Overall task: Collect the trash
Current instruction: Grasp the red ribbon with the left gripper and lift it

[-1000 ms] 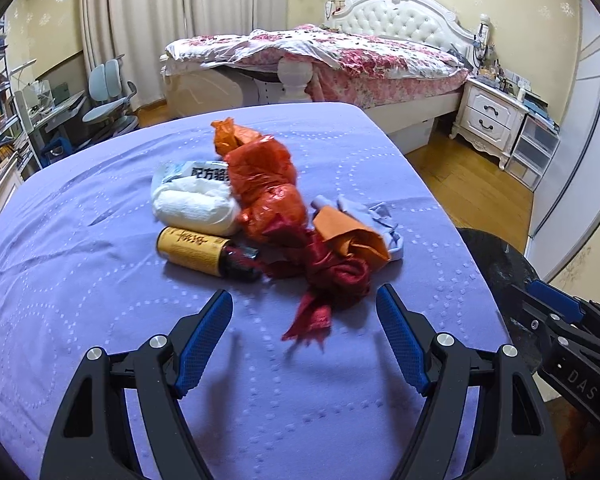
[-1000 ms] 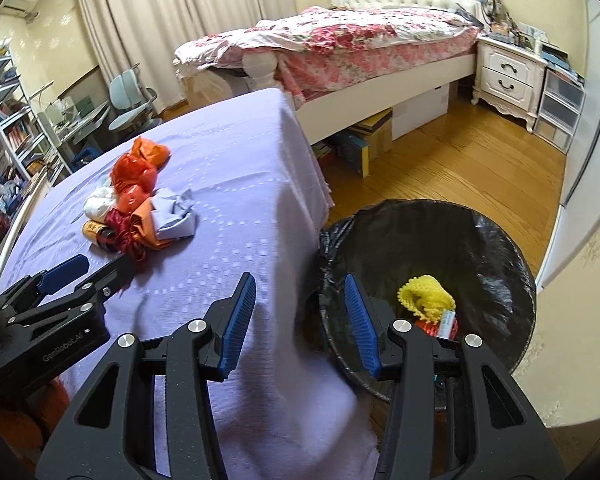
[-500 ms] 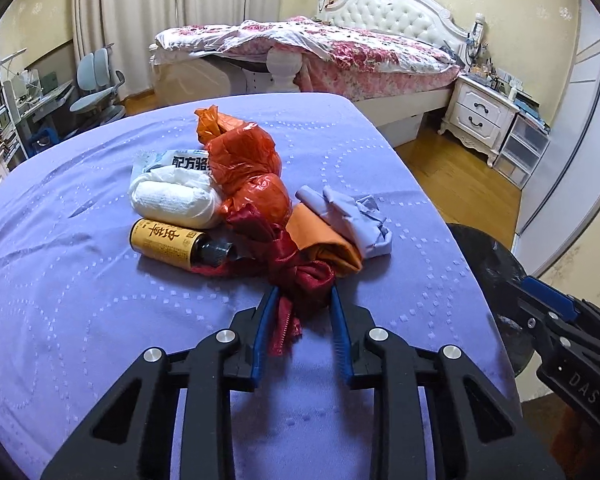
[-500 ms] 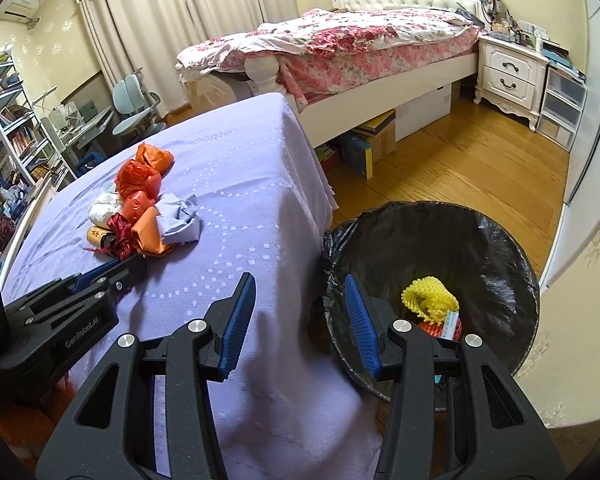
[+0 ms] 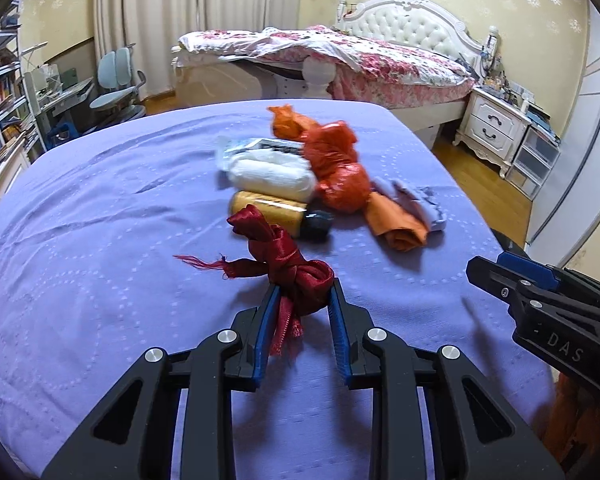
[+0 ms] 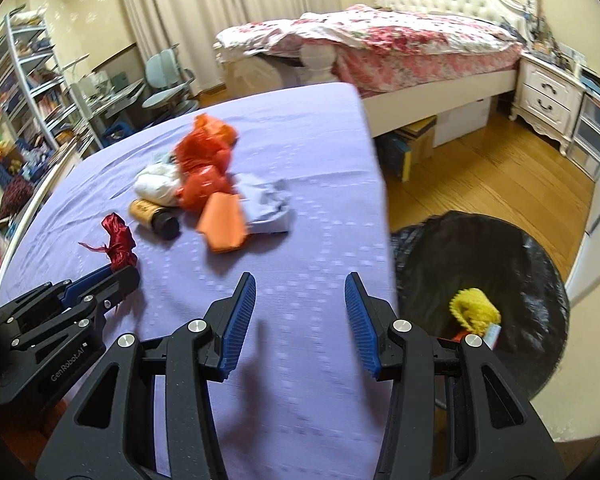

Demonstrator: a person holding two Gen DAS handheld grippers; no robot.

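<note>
My left gripper [image 5: 304, 290] is shut on a knotted dark red ribbon [image 5: 284, 256], holding it just above the purple tablecloth [image 5: 100, 240], apart from the pile. The pile holds an orange plastic bag [image 5: 332, 160], a white roll [image 5: 272, 176], a yellow bottle [image 5: 272, 210], folded orange paper [image 5: 396, 226] and crumpled lilac paper [image 5: 424, 200]. My right gripper [image 6: 300, 282] stands open over bare cloth near the table's right edge, nothing between its fingers. In the right wrist view the ribbon [image 6: 118, 242] shows at the left gripper's [image 6: 120, 274] tip.
A bin lined with a black bag [image 6: 480, 264] stands on the wooden floor right of the table, a yellow net [image 6: 474, 312] inside. A bed [image 5: 380, 60], a nightstand [image 5: 496, 128] and chairs [image 5: 116, 84] lie beyond the table.
My left gripper shut on the red ribbon and drew it out of the pile toward me. My right gripper swung left from over the bin's rim to over the table.
</note>
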